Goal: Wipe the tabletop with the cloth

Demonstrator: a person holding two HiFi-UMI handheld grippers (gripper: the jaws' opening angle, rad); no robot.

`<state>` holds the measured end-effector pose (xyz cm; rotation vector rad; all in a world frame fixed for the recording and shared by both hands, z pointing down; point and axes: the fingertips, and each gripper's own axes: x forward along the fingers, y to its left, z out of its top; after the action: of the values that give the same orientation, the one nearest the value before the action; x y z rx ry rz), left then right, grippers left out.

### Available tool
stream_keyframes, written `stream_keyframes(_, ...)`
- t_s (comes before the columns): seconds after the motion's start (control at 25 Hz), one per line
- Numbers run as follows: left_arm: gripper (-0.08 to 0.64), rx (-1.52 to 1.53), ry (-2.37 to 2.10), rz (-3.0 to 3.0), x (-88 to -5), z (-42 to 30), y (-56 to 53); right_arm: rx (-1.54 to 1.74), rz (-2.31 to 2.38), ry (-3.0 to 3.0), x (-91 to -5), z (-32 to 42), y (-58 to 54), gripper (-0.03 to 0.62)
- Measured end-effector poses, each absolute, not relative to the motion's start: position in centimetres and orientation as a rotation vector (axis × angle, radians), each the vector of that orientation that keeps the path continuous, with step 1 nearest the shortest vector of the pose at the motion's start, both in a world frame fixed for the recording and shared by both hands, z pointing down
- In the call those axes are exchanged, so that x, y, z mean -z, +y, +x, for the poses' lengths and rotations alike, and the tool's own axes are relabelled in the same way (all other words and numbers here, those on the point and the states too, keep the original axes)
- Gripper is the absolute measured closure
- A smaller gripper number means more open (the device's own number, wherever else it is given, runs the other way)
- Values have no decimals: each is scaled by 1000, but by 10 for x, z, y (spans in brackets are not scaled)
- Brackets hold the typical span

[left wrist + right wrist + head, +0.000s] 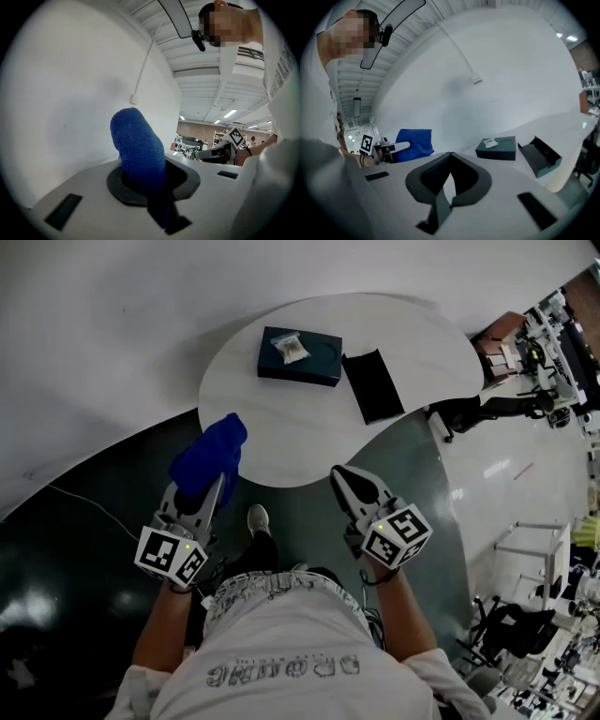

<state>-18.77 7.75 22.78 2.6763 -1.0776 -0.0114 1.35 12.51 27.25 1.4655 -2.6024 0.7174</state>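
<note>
A blue cloth (210,454) stands bunched up over the near left edge of the round white table (281,442). My left gripper (215,487) is shut on its lower part. In the left gripper view the cloth (137,147) rises as a thick roll from between the jaws and hides their tips. From the right gripper view the cloth (415,142) shows at the left, with the left gripper (393,149) below it. My right gripper (340,474) is held just off the table's near edge, shut, with nothing between its pads (450,157).
A dark teal box (300,355) with a small white packet on it sits at the table's far side, and a black open lid (373,384) lies to its right. A person's shoe (258,518) and dark floor lie below. Office chairs and shelves stand at the right.
</note>
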Motion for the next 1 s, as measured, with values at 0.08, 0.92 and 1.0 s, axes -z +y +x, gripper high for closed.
stream_keyframes(0.08,485,12,-1067,2677,-229,-189,66,-719,1475,-2595,-273,12,115,584)
stream_keyframes(0.92,485,-5,-947,2675,-243,-211,-32,-749,1563,-2516,-273,-12,28,584)
stream_keyframes(1.0,485,-8,-943,2674,-245,-210,-36,-743,1562,-2516,-273,-12,24,584)
